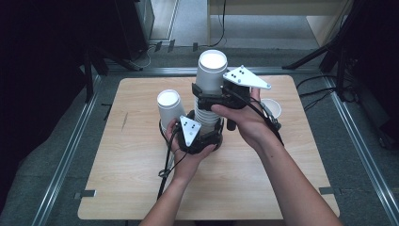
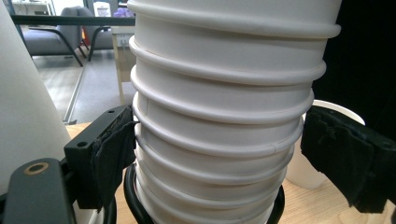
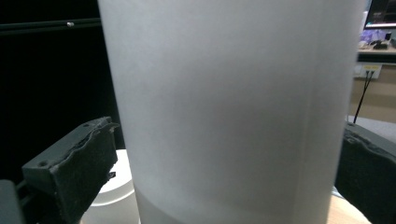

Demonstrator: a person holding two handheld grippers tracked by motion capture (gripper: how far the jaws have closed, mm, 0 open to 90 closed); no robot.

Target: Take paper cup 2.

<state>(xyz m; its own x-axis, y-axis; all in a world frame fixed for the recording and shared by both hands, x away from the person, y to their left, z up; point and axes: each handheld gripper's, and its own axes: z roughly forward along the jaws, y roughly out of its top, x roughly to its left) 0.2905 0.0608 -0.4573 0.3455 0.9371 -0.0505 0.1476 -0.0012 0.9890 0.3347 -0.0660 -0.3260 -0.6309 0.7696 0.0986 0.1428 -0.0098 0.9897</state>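
Counter (image 1: pixel 141 188): pale wood top, carrying everything here.
Stack of paper cups (image 1: pixel 207 113): white, nested upside down, standing near the middle of the counter; in the left gripper view its rolled rims (image 2: pixel 224 116) ring it one above the other.
Top cup (image 1: pixel 211 70): the uppermost cup of the stack, base up, sitting in the grip of the right hand-held gripper; its plain wall (image 3: pixel 233 112) stands between that gripper's pads.
Single cup (image 1: pixel 169 106): also upside down, just left of the stack, apart from it.
Upright cup (image 1: pixel 273 107): right of the stack, partly behind the right hand.
Right hand-held gripper (image 1: pixel 211 96): clamped on the top cup, pads on either side of its wall.
Left hand-held gripper (image 1: pixel 204 129): low on the stack; left pad (image 2: pixel 114 149) touches the rims, while the right pad (image 2: pixel 345 158) looks a shade off, so I can't tell whether it really grips.
Risk: if the lower hold is loose, I'd say pulling the top cup could drag several nested cups with it or tip the stack; squeezing too hard could dent the thin wall.
Writing: none readable on cups or grippers.
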